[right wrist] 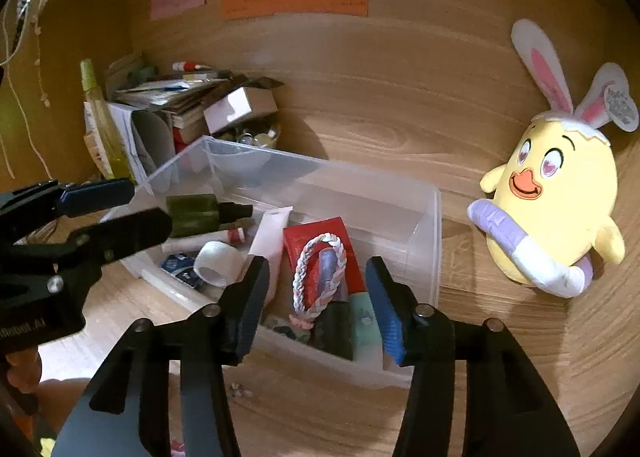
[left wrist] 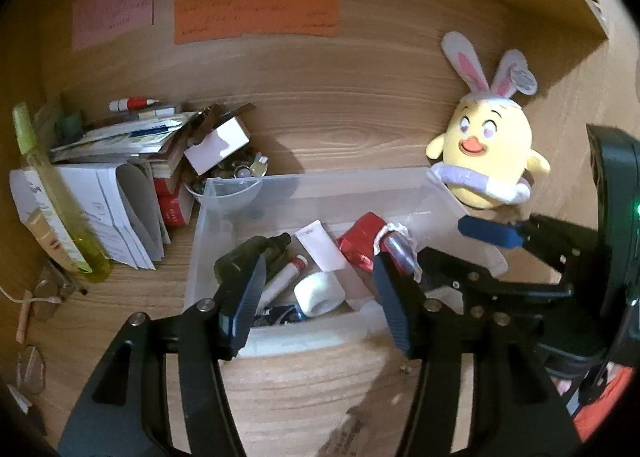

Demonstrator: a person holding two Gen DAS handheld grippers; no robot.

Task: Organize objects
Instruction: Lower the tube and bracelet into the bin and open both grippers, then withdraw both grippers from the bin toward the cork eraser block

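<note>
A clear plastic bin stands on the wooden desk. Inside it lie a dark green bottle, a white tape roll, a red packet, a braided bracelet and a small tube. My left gripper hovers open over the bin's near rim, above the tape roll, with its pads touching nothing. My right gripper is open over the bin's right end, above the bracelet, and holds nothing.
A yellow plush chick with bunny ears leans against the back wall, right of the bin. To the left of the bin are a pile of papers and boxes, a bowl of small items and a yellow-green spray bottle. Glasses lie at the far left.
</note>
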